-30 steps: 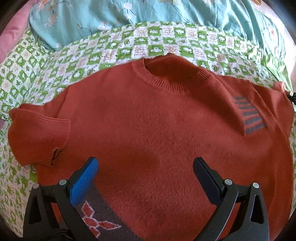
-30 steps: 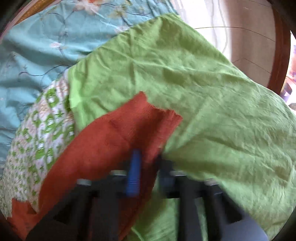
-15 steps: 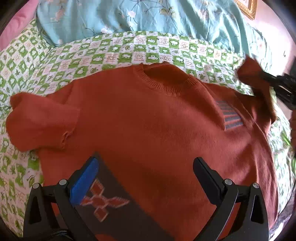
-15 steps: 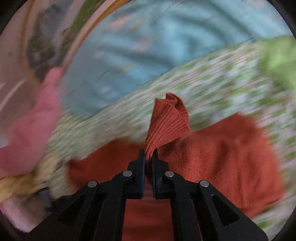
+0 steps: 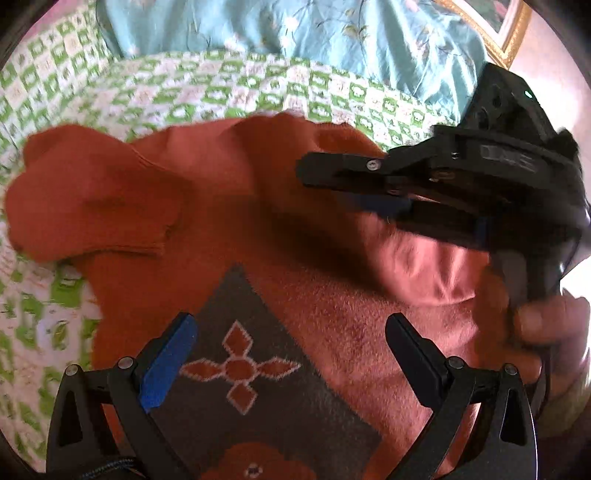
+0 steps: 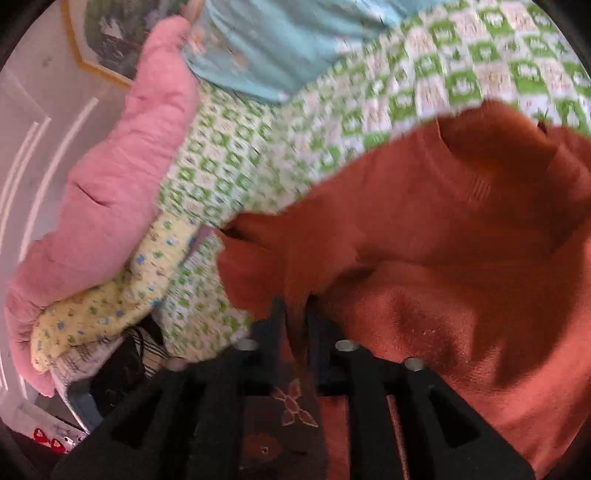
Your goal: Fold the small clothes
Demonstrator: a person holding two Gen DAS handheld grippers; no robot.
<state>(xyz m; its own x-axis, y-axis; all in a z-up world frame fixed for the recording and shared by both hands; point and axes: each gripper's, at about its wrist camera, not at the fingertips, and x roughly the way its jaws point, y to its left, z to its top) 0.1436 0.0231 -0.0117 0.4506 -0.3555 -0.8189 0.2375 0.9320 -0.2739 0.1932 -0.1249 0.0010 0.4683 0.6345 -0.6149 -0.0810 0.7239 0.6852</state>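
A rust-orange knitted sweater with a dark patterned panel lies on a green-and-white checked bedspread. My left gripper is open and empty, hovering over the sweater's lower part above the panel. My right gripper is shut on the sweater's right sleeve and holds it across the sweater's chest. It also shows in the left wrist view, reaching in from the right over the body. The left sleeve lies folded on the left.
A light blue flowered quilt lies beyond the bedspread. In the right wrist view, a pink cushion and a yellow flowered cloth lie at the bed's left edge. A gold picture frame hangs on the wall.
My right gripper has carried the right sleeve leftward from the sweater's right side over its chest. My left gripper has drawn back toward the hem, so more of the dark panel shows.
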